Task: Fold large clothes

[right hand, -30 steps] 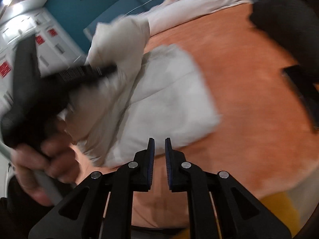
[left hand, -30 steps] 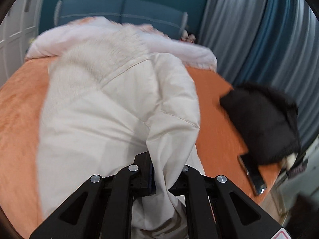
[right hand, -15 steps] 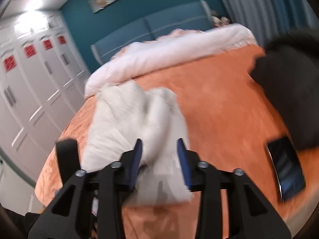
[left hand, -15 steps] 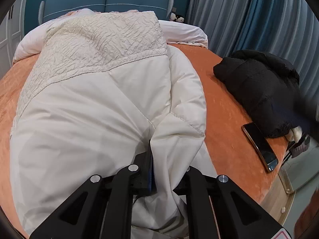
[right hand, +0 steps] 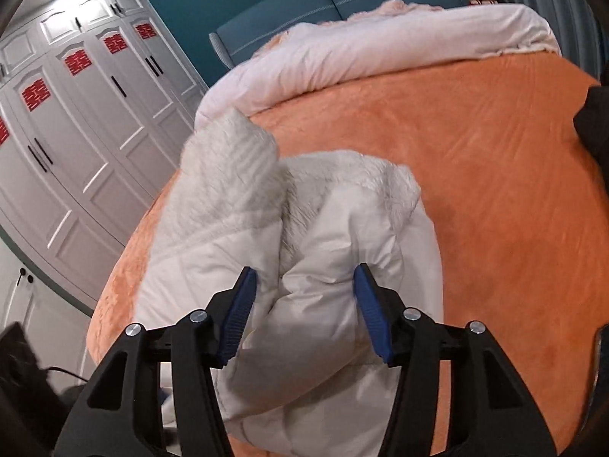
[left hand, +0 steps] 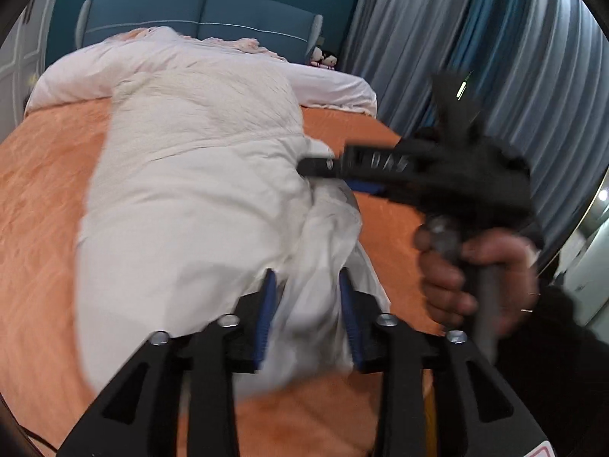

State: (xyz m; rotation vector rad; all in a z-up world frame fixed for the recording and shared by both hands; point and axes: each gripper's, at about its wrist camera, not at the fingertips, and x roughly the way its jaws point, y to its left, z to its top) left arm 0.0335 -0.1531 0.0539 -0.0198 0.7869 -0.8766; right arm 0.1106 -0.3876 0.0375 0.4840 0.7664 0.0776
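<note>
A large cream-white padded coat [left hand: 198, 205] lies lengthwise on the orange bed [left hand: 42, 198], its textured upper part toward the headboard. My left gripper [left hand: 308, 304] is open, with a bunch of the coat's near end between its fingers. In the left wrist view my right gripper [left hand: 319, 163] reaches in from the right and touches the coat's right edge. In the right wrist view the right gripper [right hand: 304, 304] is open wide, its fingers on either side of a raised fold of the coat [right hand: 323, 266].
A white duvet [right hand: 380, 53] and blue headboard [left hand: 198, 11] lie at the far end of the bed. A black garment [right hand: 593, 122] sits at the bed's right edge. White wardrobes [right hand: 76, 114] stand on the left, grey-blue curtains [left hand: 495, 57] on the right.
The left gripper has opened from its grip on the coat's near end. The right gripper has opened wider and moved onto the coat's right side, now showing in the left wrist view.
</note>
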